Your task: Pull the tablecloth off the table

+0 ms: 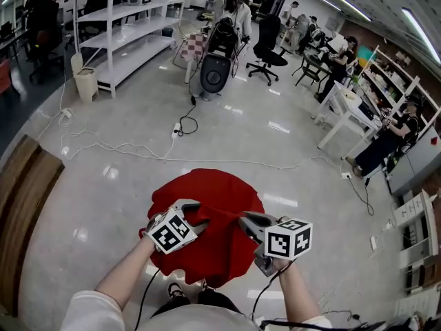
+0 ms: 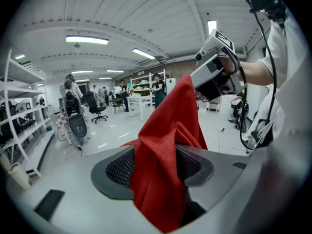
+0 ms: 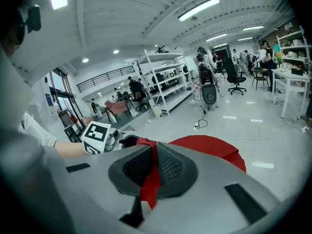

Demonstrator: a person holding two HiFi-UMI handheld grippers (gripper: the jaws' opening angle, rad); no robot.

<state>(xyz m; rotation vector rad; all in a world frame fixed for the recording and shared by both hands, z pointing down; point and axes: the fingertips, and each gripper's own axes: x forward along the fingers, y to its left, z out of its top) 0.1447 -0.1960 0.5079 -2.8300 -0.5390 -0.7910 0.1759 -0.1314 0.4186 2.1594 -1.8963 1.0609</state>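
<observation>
- The red tablecloth [image 1: 207, 202] is gathered in front of the person, a bunched fold being lifted between the two grippers while the rest is spread out below them.
- A thin fold is pinched tight in the closed jaws of the right gripper [image 1: 249, 225].
- The jaws of the left gripper [image 1: 198, 214] are held apart, with a thick bunch of cloth lying loosely between the pads.
- No table can be made out beneath the cloth, so whether it is fully pulled clear cannot be told.
</observation>
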